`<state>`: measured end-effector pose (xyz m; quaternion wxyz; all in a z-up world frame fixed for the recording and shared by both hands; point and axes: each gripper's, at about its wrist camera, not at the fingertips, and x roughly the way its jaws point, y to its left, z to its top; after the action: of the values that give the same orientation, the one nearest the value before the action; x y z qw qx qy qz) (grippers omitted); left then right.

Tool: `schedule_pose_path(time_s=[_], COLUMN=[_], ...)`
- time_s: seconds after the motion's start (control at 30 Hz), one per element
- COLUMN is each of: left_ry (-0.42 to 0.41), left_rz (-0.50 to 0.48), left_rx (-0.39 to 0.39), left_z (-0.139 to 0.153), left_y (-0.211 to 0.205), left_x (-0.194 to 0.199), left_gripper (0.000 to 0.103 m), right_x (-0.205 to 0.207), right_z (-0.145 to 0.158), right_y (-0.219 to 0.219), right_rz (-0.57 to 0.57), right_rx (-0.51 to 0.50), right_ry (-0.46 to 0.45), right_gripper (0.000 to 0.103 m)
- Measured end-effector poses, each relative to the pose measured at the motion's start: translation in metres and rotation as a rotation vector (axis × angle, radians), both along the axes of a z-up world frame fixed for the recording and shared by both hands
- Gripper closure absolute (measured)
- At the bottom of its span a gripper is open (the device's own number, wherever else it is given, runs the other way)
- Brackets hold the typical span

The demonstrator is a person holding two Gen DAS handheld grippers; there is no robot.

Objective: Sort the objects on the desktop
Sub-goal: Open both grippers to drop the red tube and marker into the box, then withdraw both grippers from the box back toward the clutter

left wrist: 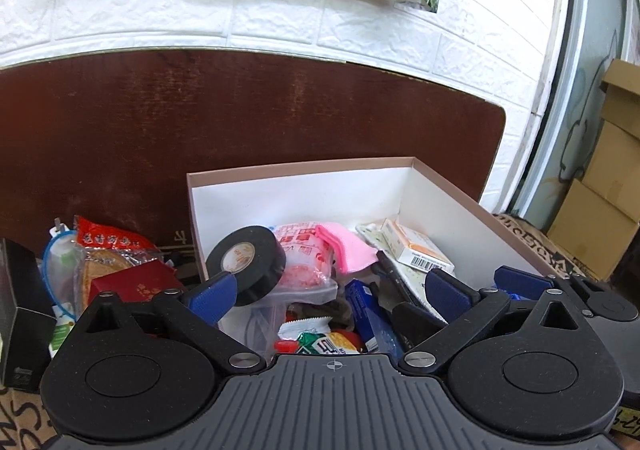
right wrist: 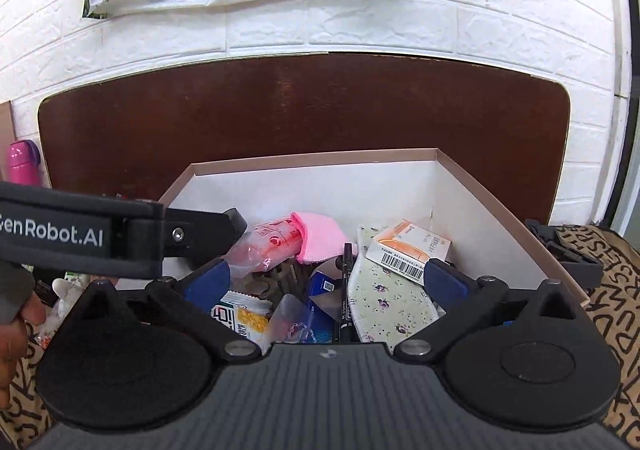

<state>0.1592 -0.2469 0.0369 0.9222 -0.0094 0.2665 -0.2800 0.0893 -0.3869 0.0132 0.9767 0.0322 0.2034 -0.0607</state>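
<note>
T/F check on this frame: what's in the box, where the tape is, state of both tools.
1. The black tape roll rests against the left tool's finger. True.
2. The box holds a pink cloth. True.
3. The right tool grips the orange-and-white carton. False: it is open, holding nothing.
4. The box lid is shut. False: the box is open-topped.
5. The floral pad lies outside the box. False: inside.
</note>
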Motion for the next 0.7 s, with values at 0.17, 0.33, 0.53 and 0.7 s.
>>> schedule_pose_path(time_s=[0.17,0.33,0.53,0.7], left_ry=[-0.010,-0.017,-0.017,-0.003], left_rz=[0.001,0.008,0.031,0.037], left_rx=[0.020,0.063,0.073,0.062], left_z=[0.005,0.009,0.010,0.007], left_y=[0.003,0.007,0.021,0.040], left_x=[-0.009,-0.021,-0.039,-0.054], left_gripper=[0.000,0.000,0.000,0.000], right_x=[-0.007,-0.015,-0.026,-0.035], right_z=[0.005,0.009,0.012,0.011], right_y=[0.005,0.015,0.032,0.048], right_rz=[-0.004,0.013,0.047,0.101], right_rx=[-0.006,-0.016,-0.024,-0.020], right_ry=[-0.005,0.002,0.010,0.020], right_gripper=[0.000,0.000,0.000,0.000])
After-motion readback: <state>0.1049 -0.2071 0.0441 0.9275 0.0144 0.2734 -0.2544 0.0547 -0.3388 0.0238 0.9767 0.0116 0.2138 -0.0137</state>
